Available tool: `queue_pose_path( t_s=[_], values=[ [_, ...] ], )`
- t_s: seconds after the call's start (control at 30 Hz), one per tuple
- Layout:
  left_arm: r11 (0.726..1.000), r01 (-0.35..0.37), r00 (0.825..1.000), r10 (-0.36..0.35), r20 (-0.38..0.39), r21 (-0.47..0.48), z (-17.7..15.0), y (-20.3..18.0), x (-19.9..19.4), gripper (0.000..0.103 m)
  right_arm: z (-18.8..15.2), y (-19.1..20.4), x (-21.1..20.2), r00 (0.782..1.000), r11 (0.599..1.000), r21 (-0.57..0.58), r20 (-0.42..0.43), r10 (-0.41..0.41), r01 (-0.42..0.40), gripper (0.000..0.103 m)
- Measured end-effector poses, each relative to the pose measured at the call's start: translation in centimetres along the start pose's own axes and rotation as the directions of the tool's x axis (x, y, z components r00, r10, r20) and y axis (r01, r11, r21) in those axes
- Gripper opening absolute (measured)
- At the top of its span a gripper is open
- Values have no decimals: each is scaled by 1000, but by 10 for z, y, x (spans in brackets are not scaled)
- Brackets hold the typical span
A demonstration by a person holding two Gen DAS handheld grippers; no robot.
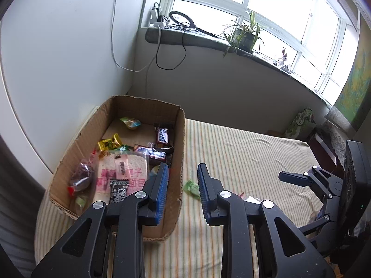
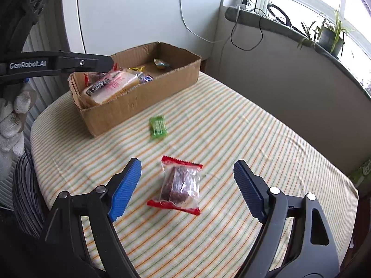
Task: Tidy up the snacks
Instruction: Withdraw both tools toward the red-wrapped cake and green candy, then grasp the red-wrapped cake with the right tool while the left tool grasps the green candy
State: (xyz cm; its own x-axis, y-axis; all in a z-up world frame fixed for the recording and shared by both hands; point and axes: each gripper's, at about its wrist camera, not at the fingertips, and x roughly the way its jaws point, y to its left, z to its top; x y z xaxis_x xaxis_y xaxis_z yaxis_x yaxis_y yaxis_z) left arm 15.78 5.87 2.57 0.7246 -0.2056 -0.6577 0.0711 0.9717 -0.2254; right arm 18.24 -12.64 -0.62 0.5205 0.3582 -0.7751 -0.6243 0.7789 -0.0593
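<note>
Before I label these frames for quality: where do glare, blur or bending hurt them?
Left wrist view: the window blows out white, the walls bow from fisheye, and the green candy looks soft. Right wrist view: even daylight, the red-edged snack packet reads sharply, and the striped cloth curves toward the edges.

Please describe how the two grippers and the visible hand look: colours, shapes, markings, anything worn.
Both the left gripper and the right gripper have black angular link arms with silver rivets and ribbed blue pads. The left one bears white "GenRobot.AI" lettering. The hand wears a white knit glove.
</note>
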Motion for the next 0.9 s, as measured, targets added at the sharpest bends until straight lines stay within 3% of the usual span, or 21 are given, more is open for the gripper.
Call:
queue_pose_path(
  t_s=[0.43, 0.67, 0.83, 0.9],
  values=[
    [999, 44, 992, -41, -120, 22, -47, -42, 25, 24, -26, -12, 45, 995, 993, 92, -64, 76, -70, 84],
    [1000, 31, 983, -31, -178, -1, -53, -53, 51, 24, -31, -37, 54, 992, 977, 188, -63, 110, -96, 84],
    [999, -3, 982, -3, -190, -32, -53, -54, 67, 24, -31, -50, 51, 994, 979, 180, -48, 103, -93, 84],
    [998, -19, 981, 9, -196, -52, -52, -51, 71, 32, -31, -51, 51, 992, 981, 162, -51, 112, -102, 84]
  ],
)
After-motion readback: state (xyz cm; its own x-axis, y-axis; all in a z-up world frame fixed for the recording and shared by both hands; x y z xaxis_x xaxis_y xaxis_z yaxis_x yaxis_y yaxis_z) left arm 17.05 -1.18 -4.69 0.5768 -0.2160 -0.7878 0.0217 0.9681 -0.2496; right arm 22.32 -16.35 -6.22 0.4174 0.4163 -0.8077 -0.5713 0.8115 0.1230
